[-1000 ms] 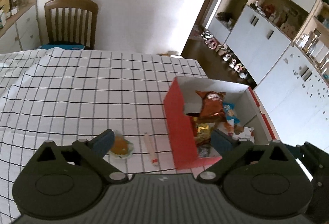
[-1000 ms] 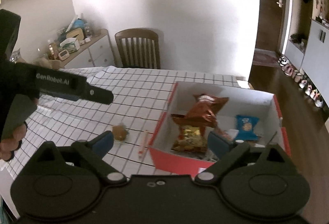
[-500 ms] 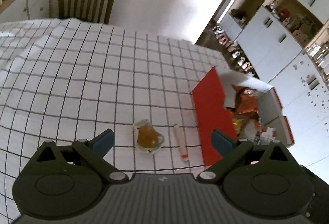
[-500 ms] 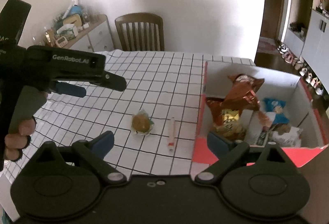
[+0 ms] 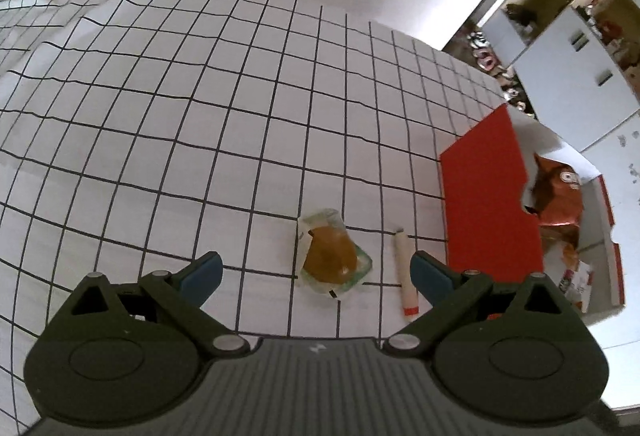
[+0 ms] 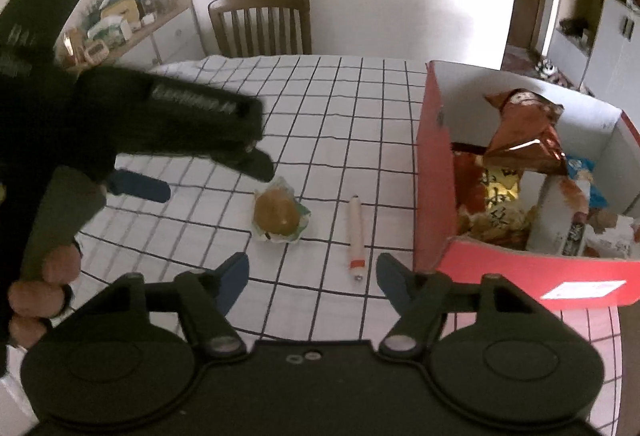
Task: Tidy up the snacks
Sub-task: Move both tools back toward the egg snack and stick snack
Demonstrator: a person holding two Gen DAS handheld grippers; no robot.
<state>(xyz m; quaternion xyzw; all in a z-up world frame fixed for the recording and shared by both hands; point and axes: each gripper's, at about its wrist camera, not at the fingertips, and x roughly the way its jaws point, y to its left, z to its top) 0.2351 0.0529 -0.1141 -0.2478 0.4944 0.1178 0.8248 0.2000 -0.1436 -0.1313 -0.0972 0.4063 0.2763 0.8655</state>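
Right gripper fingers just closing partway, spread, nothing between. Left gripper fingers wide apart above wrapped bun on desk, stick snack beside, red box beyond.

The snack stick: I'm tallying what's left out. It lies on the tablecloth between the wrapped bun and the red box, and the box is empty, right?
Not quite. The red box is not empty: the right wrist view shows several snack bags inside. The snack stick does lie between the wrapped bun and the box.
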